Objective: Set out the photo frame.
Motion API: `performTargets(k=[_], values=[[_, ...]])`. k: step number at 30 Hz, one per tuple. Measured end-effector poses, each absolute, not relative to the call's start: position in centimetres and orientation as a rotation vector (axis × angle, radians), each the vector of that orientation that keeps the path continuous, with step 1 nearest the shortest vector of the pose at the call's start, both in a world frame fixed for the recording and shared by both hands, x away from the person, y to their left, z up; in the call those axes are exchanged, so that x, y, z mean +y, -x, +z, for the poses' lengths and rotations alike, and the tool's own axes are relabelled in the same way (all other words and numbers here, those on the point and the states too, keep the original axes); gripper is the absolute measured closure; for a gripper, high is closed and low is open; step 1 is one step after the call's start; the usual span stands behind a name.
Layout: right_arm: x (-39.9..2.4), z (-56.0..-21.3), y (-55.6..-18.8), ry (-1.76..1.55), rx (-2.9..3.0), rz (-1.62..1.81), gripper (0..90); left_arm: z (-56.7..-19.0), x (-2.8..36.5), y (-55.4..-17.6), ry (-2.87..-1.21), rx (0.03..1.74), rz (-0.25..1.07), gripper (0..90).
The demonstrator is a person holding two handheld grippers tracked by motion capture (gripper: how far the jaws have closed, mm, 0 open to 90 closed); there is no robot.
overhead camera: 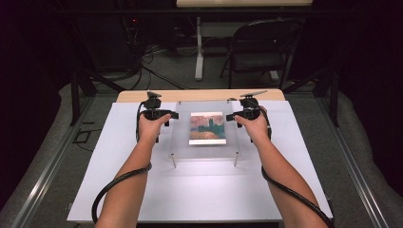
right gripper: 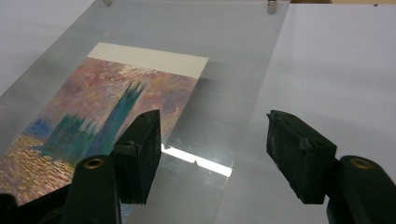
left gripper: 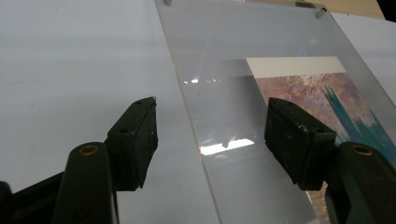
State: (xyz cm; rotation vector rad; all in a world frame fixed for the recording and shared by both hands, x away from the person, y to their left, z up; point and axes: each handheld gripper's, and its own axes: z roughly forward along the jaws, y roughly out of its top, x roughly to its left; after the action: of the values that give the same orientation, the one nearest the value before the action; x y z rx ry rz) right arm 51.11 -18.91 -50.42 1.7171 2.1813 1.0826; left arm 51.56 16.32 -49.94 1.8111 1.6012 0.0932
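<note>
A clear acrylic plate rests on short metal standoffs over a white board. A colourful painting print lies flat at its middle; I cannot tell whether it is on or under the plate. My left gripper is at the plate's left edge and my right gripper at its right edge. In the left gripper view the gripper is open, its jaws straddling the plate's edge near the print. In the right gripper view the gripper is open across the plate's other edge, beside the print.
The white board covers a wooden table and extends well toward the person. Cables trail from both grippers along the forearms. A folding chair and a table leg stand on the floor beyond.
</note>
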Motion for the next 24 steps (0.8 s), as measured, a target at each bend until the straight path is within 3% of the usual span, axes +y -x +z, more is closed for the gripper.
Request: performTargets(k=[24], values=[[-18.4, -51.8, -52.1, -1.831, 2.242, 1.081, 35.4, -52.1, 14.6, -52.4, -1.872, 1.588, -0.063, 34.3]])
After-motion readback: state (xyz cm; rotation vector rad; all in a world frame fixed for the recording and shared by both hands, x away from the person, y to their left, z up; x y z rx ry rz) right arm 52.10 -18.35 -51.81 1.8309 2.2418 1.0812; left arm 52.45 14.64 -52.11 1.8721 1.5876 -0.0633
